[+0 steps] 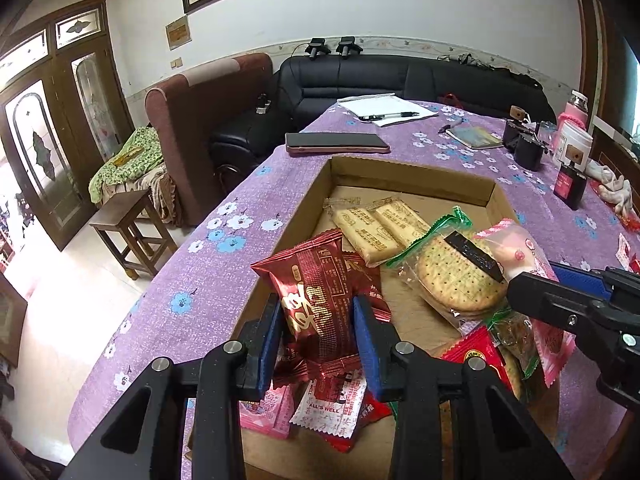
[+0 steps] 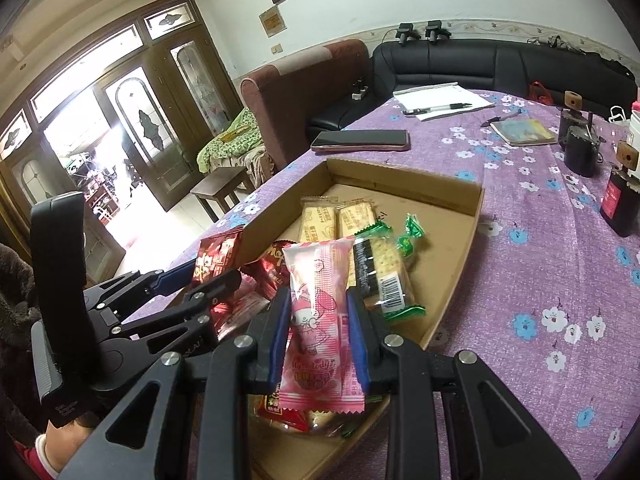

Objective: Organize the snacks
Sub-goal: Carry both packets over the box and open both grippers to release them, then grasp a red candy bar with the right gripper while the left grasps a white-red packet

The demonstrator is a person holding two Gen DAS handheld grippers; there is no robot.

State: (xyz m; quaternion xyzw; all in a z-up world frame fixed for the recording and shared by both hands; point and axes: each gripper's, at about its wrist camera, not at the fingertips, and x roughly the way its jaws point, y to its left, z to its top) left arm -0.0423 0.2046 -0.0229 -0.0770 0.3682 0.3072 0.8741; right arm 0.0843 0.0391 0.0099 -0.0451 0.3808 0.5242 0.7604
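Purple flower-print tablecloth bearing a shallow brown cardboard tray — snack packets heaped at its near end. Left gripper: blue pads clamped on a dark red foil snack packet, held above the tray's near-left corner. Right gripper: pads clamped on a pink-and-white cartoon-print snack packet — over the near end.

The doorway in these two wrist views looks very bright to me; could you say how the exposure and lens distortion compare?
Left wrist view: the glass door is washed out at the edge, and the cardboard box bows. Right wrist view: the doorway blows out to white, the table edge curves strongly, and the snacks stay sharp.
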